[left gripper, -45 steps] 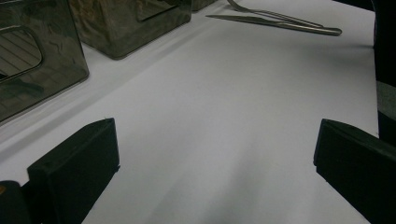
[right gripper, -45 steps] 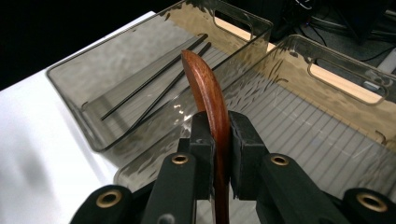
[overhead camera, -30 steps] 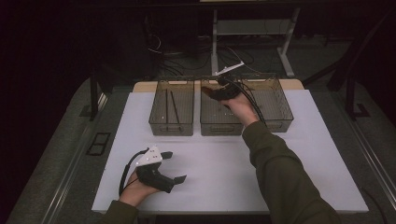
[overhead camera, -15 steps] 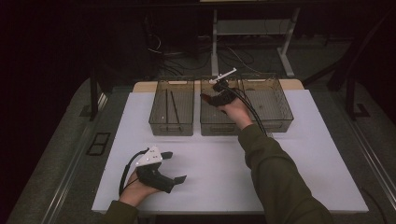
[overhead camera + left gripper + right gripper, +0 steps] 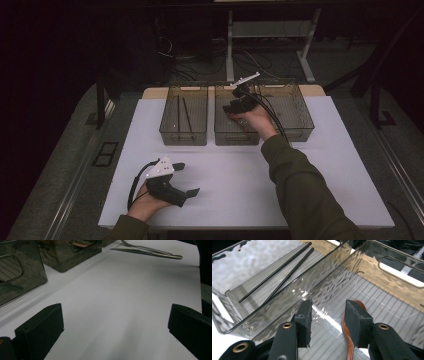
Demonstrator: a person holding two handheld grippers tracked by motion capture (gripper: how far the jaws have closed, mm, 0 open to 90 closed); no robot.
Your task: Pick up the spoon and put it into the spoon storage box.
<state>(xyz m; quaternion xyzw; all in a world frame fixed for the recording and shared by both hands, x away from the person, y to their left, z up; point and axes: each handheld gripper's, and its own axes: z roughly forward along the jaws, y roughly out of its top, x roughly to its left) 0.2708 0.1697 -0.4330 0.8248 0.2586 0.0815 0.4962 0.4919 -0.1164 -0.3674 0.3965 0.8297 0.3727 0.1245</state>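
My right gripper (image 5: 328, 306) hangs low inside the middle smoked-plastic bin (image 5: 237, 137), jaws open a few centimetres apart with nothing between them. A brown wooden spoon (image 5: 347, 342) lies on that bin's floor, just under and beside the right-hand jaw. Two black chopsticks (image 5: 277, 269) lie in the left bin (image 5: 184, 135). My left gripper (image 5: 189, 178) rests on the white table (image 5: 225, 185) near the front left, jaws wide open and empty (image 5: 116, 308), pointing right.
A third bin (image 5: 300, 112) stands to the right of the middle one. A metal knife (image 5: 140, 252) and a fork (image 5: 147, 248) lie on the table beyond the left gripper. Floor cables and a stand sit behind the table.
The right gripper has moved slightly left and down into the middle bin. The left gripper has stayed put.
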